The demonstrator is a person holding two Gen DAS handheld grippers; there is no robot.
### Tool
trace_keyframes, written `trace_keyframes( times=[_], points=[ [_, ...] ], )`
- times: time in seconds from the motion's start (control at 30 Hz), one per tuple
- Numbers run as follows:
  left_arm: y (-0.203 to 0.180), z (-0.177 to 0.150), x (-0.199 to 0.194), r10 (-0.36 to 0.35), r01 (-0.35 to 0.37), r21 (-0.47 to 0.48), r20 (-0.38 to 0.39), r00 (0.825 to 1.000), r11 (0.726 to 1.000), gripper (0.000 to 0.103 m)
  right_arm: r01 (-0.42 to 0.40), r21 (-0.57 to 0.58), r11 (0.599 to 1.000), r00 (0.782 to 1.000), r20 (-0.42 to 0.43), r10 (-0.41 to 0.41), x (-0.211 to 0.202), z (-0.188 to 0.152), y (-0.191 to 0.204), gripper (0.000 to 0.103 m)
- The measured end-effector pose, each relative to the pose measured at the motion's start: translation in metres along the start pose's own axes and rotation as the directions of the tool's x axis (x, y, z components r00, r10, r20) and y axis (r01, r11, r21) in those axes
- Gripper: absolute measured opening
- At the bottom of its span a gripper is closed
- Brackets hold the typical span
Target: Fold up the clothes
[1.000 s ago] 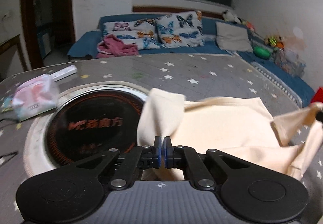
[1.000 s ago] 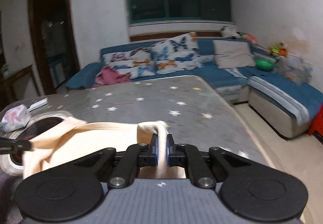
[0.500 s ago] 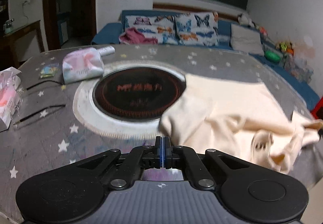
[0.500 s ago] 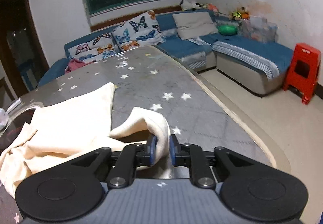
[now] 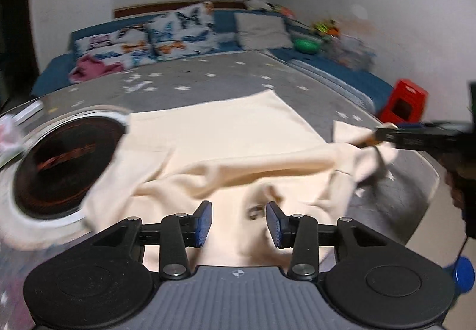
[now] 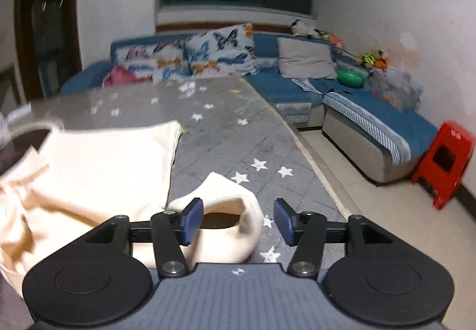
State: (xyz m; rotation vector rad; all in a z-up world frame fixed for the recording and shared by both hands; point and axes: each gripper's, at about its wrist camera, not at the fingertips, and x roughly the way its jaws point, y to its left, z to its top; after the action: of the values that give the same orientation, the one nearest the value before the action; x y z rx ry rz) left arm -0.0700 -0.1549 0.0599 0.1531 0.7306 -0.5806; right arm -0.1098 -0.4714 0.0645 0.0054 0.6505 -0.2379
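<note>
1. Left claw [image 5: 238,223] at lower centre of the left wrist view, jaws opening, pads clear of the cloth, nothing gripped.
2. Cream garment [image 5: 226,145] spread rumpled across the grey star-patterned tabletop [image 5: 208,77], mid-frame, left edge draped over the round black hotplate [image 5: 59,163].
3. Right claw [image 6: 238,223] at lower centre of the right wrist view, jaws opening; looped sleeve end [image 6: 229,226] between the pads, touching the left pad only.
4. Blue sofa [image 6: 285,89] across the upper frame, red stool [image 6: 446,163] at right.
</note>
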Motion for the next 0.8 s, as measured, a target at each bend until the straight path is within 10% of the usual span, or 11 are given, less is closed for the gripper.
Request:
trace_keyframes(
  times=[0.13, 0.3, 0.63, 0.8],
  points=[
    [-0.011, 0.002, 0.023, -0.015, 0.016, 0.036, -0.031, 0.999, 0.999, 0.041, 0.013, -0.074, 0.997, 0.998, -0.058, -0.017, 0.023, 0.004, 0.013, 0.054],
    [-0.008, 0.000, 0.045, -0.030, 0.032, 0.028, -0.072, 0.997, 0.999, 0.010, 0.080, -0.085, 0.993, 0.993, -0.079, -0.087, 0.040, 0.006, 0.005, 0.054],
    [-0.014, -0.013, 0.003, -0.122, 0.121, 0.118, 0.001, 0.993, 0.986, 0.006, 0.307, 0.157, 0.939, 0.951, -0.012, -0.309, 0.012, -0.003, -0.064, 0.055],
    [-0.020, -0.028, -0.015, -0.173, 0.176, 0.180, -0.033, 0.984, 0.968, 0.007, 0.271, 0.154, 0.950, 0.962, 0.004, -0.275, -0.007, -0.005, -0.069, 0.056]
  ],
)
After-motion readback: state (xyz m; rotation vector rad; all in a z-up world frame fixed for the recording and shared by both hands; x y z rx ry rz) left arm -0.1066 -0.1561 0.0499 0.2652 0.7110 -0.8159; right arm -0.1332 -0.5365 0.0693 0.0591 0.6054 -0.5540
